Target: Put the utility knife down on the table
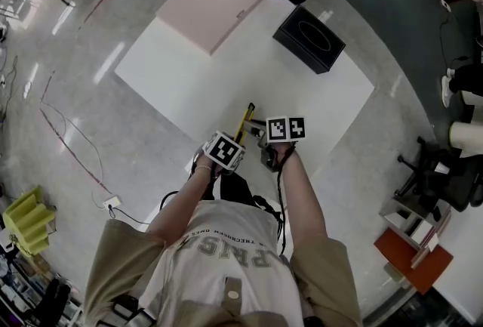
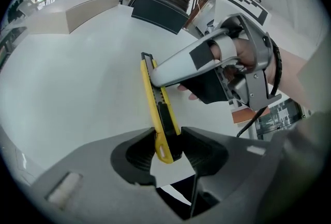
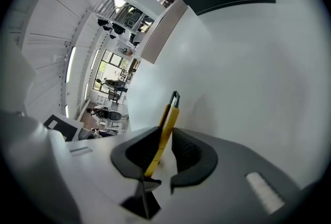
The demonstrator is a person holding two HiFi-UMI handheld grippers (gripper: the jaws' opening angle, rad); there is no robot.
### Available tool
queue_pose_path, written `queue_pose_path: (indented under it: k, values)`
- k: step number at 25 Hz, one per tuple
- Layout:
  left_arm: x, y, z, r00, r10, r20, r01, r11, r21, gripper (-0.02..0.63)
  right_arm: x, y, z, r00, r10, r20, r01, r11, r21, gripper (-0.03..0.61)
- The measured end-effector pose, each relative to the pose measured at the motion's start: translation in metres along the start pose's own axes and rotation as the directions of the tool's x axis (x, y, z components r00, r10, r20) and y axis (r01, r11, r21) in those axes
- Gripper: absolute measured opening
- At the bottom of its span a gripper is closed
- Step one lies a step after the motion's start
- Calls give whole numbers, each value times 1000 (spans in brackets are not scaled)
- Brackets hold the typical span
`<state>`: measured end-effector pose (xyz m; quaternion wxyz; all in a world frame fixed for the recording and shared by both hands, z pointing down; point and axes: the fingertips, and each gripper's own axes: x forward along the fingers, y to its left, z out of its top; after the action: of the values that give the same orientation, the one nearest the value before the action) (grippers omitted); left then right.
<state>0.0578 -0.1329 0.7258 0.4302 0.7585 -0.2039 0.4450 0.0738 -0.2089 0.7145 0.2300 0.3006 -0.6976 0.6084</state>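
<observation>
Two grippers: the left gripper (image 2: 168,148) and the right gripper (image 3: 164,146), both hand-held and grey-jawed, meet over the near part of the table.
Task object: a slim yellow-and-black plastic utility knife (image 2: 158,99) is up off the large white rectangular table (image 1: 226,69), with its tip pointing away from the person and down towards the surface. No view shows whether the tip touches.
Left claw: its jaws are closed on the knife's rear end, pressing on both sides.
Right claw: its jaws stand narrowly apart around the knife's middle. The blade body lies against one jaw, with a gap to the other.
Also on the table: a flat pale pink cardboard box (image 1: 213,2) sits at the far corner, and a black rectangular box (image 1: 309,38) is near the far right edge, well apart from the knife.
</observation>
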Motion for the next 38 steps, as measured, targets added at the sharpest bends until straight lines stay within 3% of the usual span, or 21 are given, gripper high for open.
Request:
queue_pose_path:
  k: [15,30,38]
  values:
    - [0,-2,1,983,-179,-43,170,972,-160,161,11,-3,5,998,14,-56,-11,999,52,77]
    - [-2,-2,-2,985,-166,-41,160,981,-112,163,9,-14,6,997,-50,-63,51,999,16,52]
    - [-3,1,-2,989,-137,-48,133,988,-82,164,6,-13,7,988,-153,-36,148,983,-110,61]
